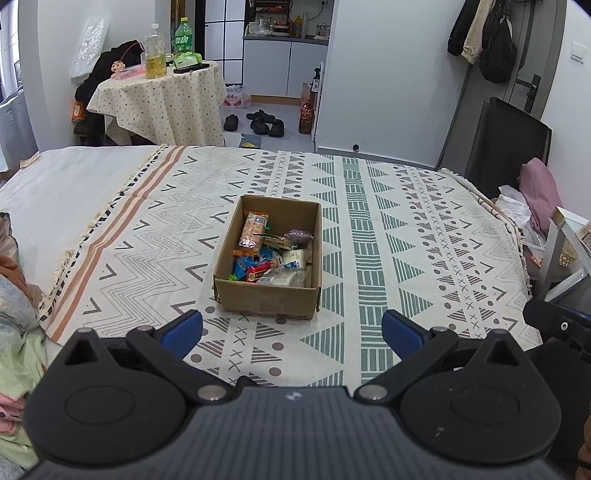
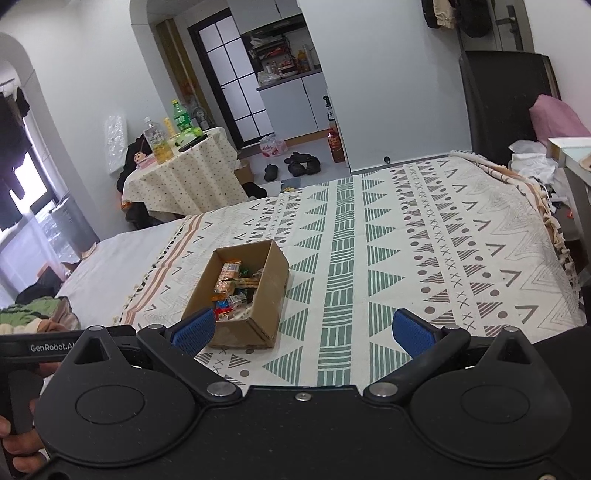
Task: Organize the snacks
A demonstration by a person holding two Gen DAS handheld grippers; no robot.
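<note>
On patterned bedspread (image 1: 388, 229): cardboard box (image 1: 266, 295) w/ snack packets (image 1: 269, 254) piled inside. My left gripper (image 1: 291, 330) + right gripper (image 2: 303, 330) both spread wide, empty. Risk: light box slides/tips on soft bed if finger clips wall.

A patterned blanket (image 1: 388, 229) covers most of the bed, with white sheet (image 1: 66, 184) bare along its left edge. Beyond the bed's far edge stands a small round surface under a dotted cloth (image 1: 162, 99); two bottles (image 1: 155, 51) stand upright on it, near a green pack (image 1: 187, 58). Black shoes (image 1: 258, 122) lie on the floor past it, and a dark red bottle (image 1: 306, 116) stands by the white wall. Coats (image 1: 480, 33) hang at the upper right; a pink cloth (image 1: 541, 188) lies at the bed's right side
</note>
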